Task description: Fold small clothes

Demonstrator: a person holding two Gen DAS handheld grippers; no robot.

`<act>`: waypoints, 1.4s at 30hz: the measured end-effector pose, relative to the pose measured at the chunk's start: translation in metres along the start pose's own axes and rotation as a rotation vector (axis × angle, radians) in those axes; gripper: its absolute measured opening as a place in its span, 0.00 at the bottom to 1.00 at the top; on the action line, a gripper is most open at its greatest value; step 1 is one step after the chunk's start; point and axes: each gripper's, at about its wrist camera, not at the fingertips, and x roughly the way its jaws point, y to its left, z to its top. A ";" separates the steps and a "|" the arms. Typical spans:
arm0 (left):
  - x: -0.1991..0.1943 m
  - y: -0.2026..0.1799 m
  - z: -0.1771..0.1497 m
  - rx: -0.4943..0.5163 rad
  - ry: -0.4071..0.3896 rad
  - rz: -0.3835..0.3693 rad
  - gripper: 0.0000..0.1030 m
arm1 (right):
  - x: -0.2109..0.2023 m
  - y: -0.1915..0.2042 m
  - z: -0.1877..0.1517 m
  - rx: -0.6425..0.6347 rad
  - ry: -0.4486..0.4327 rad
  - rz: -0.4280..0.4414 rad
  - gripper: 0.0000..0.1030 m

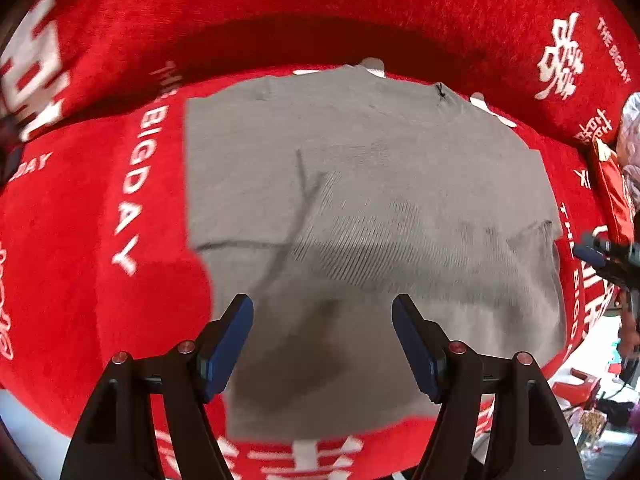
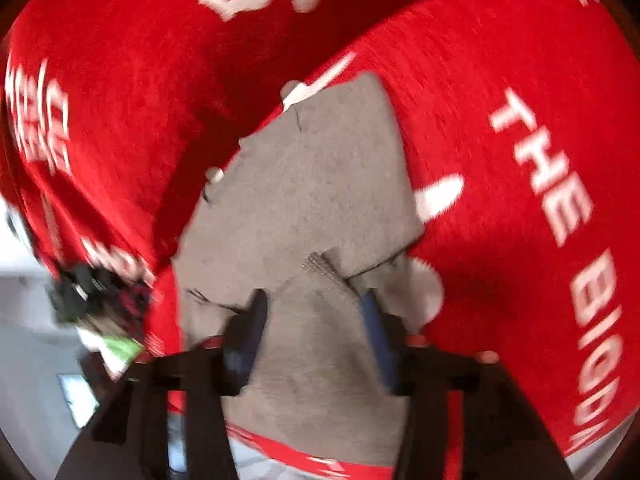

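Grey garment (image 1: 360, 208) lies partly folded on the red blanket (image 1: 100, 200); left gripper (image 1: 322, 344) and right gripper (image 2: 316, 332) fingers both released, empty, above it. Risk: loose folded flap springs back, or low fingers snag cloth and drag it.

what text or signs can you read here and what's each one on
"THE BIGDAY", white letters running along the red blanket beside the grey garment.
"THE BIGDAY", smaller, on the blanket's raised fold at upper right, beside a large white Chinese character.
"THE BIG...", same blanket in the right wrist view; its end is blurred.
Other white characters on the blanket: blurred, unreadable.
Garment: no readable text.
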 end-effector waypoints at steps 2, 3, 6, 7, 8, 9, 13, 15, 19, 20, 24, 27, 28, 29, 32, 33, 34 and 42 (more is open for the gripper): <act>0.014 -0.003 0.015 -0.006 0.027 -0.017 0.71 | 0.008 0.011 0.002 -0.116 0.049 -0.079 0.55; 0.020 -0.004 0.020 -0.009 0.043 -0.022 0.71 | 0.014 0.014 0.002 -0.161 0.073 -0.106 0.55; 0.040 -0.006 0.034 -0.019 0.103 -0.024 0.71 | 0.033 0.017 0.001 -0.219 0.130 -0.136 0.55; 0.043 -0.006 0.035 -0.017 0.109 -0.027 0.71 | 0.039 0.018 0.001 -0.229 0.144 -0.133 0.55; 0.046 -0.006 0.037 -0.015 0.115 -0.031 0.71 | 0.044 0.018 0.001 -0.237 0.153 -0.133 0.55; 0.047 -0.006 0.038 -0.014 0.116 -0.033 0.71 | 0.050 0.018 0.000 -0.246 0.162 -0.139 0.55; 0.050 -0.003 0.044 -0.022 0.102 -0.043 0.71 | 0.061 0.024 -0.003 -0.290 0.164 -0.153 0.55; 0.050 -0.003 0.047 -0.012 0.088 -0.060 0.71 | 0.064 0.031 -0.005 -0.333 0.165 -0.182 0.53; 0.047 -0.010 0.046 0.074 0.075 -0.054 0.21 | 0.062 0.040 -0.009 -0.366 0.165 -0.263 0.13; 0.042 -0.011 0.043 0.093 0.066 -0.065 0.13 | 0.060 0.041 -0.011 -0.359 0.158 -0.277 0.07; 0.005 -0.003 0.032 0.095 0.004 -0.145 0.08 | 0.037 0.056 -0.026 -0.374 0.084 -0.310 0.07; -0.021 0.002 0.028 0.077 -0.034 -0.177 0.07 | 0.015 0.074 -0.037 -0.397 0.040 -0.327 0.07; -0.030 0.003 0.027 0.072 -0.046 -0.185 0.07 | 0.006 0.082 -0.039 -0.408 0.021 -0.333 0.07; -0.040 0.004 0.027 0.068 -0.063 -0.187 0.07 | -0.003 0.089 -0.038 -0.413 0.000 -0.336 0.07; -0.063 0.009 0.036 0.055 -0.120 -0.186 0.07 | -0.024 0.104 -0.023 -0.379 -0.071 -0.314 0.07; -0.070 0.011 0.044 0.042 -0.146 -0.187 0.07 | -0.030 0.110 -0.017 -0.378 -0.098 -0.311 0.07; -0.076 0.015 0.052 0.029 -0.171 -0.194 0.07 | -0.035 0.117 -0.008 -0.386 -0.128 -0.308 0.07; -0.059 0.025 0.123 0.011 -0.278 -0.124 0.07 | 0.002 0.144 0.081 -0.494 -0.197 -0.331 0.07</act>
